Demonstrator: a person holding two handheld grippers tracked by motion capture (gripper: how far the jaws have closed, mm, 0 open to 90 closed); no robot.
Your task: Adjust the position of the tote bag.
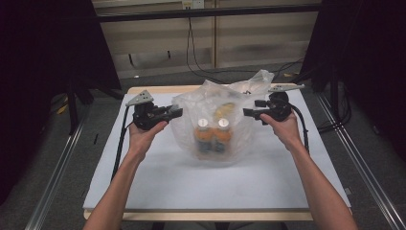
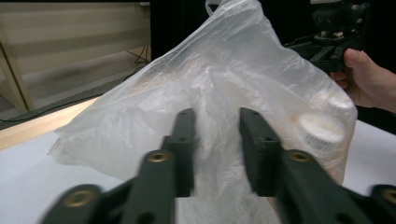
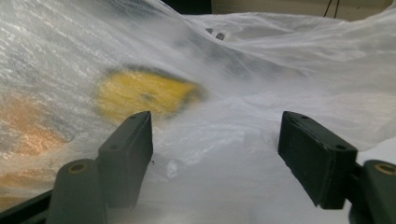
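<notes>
Bag: thin, slippery film; pinch its loose upper folds.
Bottles: weighty inside.
Left gripper: your jaws narrowed around film.
Right gripper: your jaws spread.

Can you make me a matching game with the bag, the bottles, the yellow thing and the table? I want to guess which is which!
Things:
1. plastic bag
2. two bottles
3. yellow thing
4. table

Clues:
A. white tops, orange inside
B. flat and white, under everything
C. see-through and crinkly
D. blurry patch seen through the plastic in the right gripper view

Pairs: 1-C, 2-A, 3-D, 4-B
</notes>
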